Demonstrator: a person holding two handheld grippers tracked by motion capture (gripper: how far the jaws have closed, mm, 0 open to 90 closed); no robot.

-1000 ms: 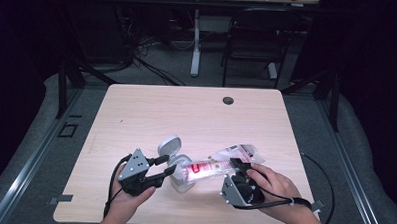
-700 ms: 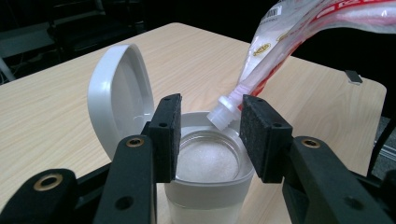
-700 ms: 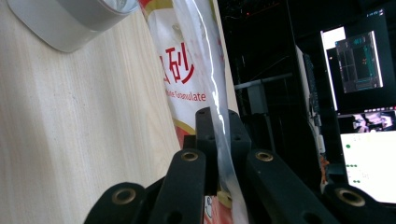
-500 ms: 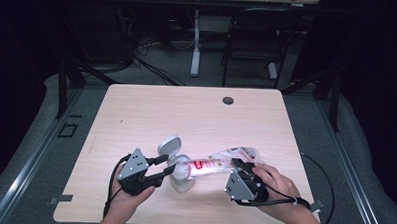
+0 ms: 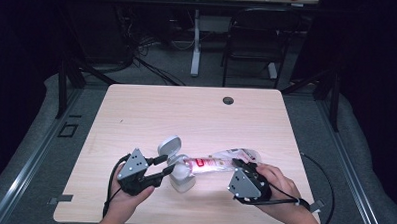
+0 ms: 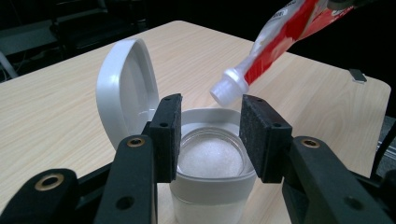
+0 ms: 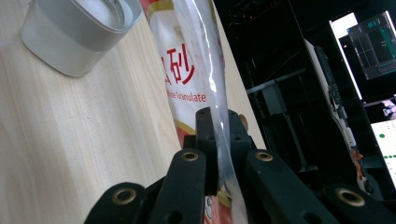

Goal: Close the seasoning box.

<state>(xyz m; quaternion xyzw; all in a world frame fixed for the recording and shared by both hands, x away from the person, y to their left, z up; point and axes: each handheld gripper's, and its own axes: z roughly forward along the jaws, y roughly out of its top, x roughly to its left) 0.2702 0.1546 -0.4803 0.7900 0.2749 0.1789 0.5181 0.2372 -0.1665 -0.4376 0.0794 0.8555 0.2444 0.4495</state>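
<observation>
Left tongs (image 6: 210,135) grasping jar (image 6: 211,179) | right tongs (image 7: 217,140) clenched on pouch (image 7: 187,60) | pouch end cut off

A dark room: grey floor (image 5: 30,151), black chair (image 5: 251,46) (behind the table (image 5: 186,111)).

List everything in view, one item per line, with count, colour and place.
sugar pouch: 1, red and clear with a white spout, tilted over the jar, pinched in the right gripper
jar: 1, white, holds white granules, near table edge, between the left jaws
jar lid: 1, white, hinged open
table: 1, light wood
cable hole: 1, dark, far table edge
chair: 1, black, behind table
left gripper: 1, black, around the jar
right gripper: 1, black, shut on pouch
</observation>
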